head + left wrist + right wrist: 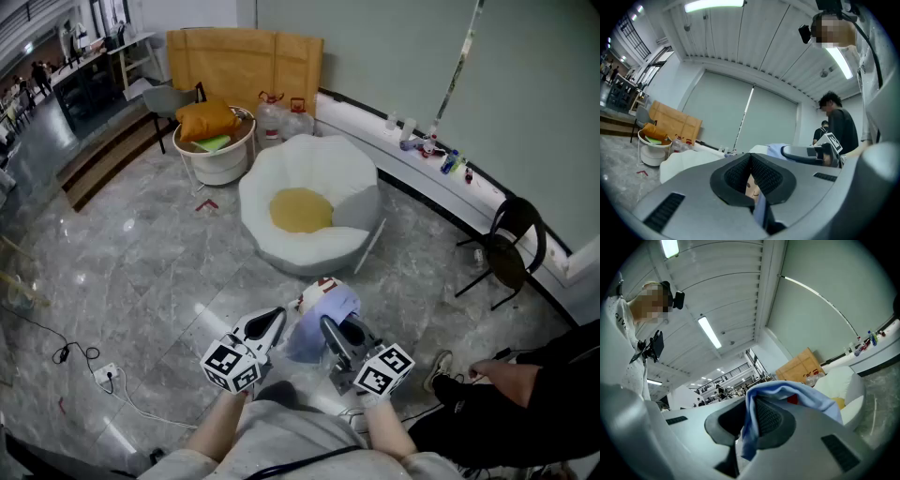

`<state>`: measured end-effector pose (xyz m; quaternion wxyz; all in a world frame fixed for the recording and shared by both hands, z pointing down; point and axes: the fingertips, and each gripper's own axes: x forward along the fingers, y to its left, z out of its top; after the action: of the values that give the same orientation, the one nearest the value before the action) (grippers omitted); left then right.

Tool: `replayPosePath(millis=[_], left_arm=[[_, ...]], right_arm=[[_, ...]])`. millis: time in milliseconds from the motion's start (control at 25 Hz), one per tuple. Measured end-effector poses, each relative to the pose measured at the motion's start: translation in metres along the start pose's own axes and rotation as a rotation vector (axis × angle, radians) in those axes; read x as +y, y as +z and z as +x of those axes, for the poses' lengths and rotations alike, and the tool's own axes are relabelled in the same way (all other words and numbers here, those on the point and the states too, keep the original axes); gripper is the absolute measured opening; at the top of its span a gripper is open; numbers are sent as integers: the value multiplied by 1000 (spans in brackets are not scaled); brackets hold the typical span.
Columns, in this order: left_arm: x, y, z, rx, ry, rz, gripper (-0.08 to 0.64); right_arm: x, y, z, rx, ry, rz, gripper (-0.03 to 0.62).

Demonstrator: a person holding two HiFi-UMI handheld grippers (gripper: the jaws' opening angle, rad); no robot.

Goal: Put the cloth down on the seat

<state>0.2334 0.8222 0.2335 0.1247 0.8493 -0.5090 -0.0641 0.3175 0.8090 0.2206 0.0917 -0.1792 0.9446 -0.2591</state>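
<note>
While left gripper (269, 328) and right gripper (334, 334) both clamp their fingers (771, 418) on the cloth (317, 323), held short of the seat (319, 157), thin edge holds may slip, dropping it on the floor (141, 272).

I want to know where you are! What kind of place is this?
Probably a big indoor hall or showroom: shiny stone floor, a white seat shaped like a flower, a black chair.

Right gripper: jaws closed on cloth

The right gripper (749, 420) pinches a light blue cloth (797, 394) between its ribbed pads; the cloth drapes over the right-hand jaw. Beyond, at right, stands a white seat (843, 380) with cardboard (799, 364) behind it. A ceiling light (710, 332) runs overhead.
</note>
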Motion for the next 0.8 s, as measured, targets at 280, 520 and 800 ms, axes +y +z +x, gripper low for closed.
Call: replayPosePath(millis=[280, 520, 800], left_arm=[[1, -1, 12, -1, 16, 3, 12], [23, 3, 43, 5, 5, 10, 12], [92, 6, 98, 27, -3, 3, 12]], right_arm=[[-17, 6, -5, -10, -12, 5, 52], [-41, 16, 15, -8, -2, 11, 52], [-98, 24, 73, 6, -7, 40, 52]])
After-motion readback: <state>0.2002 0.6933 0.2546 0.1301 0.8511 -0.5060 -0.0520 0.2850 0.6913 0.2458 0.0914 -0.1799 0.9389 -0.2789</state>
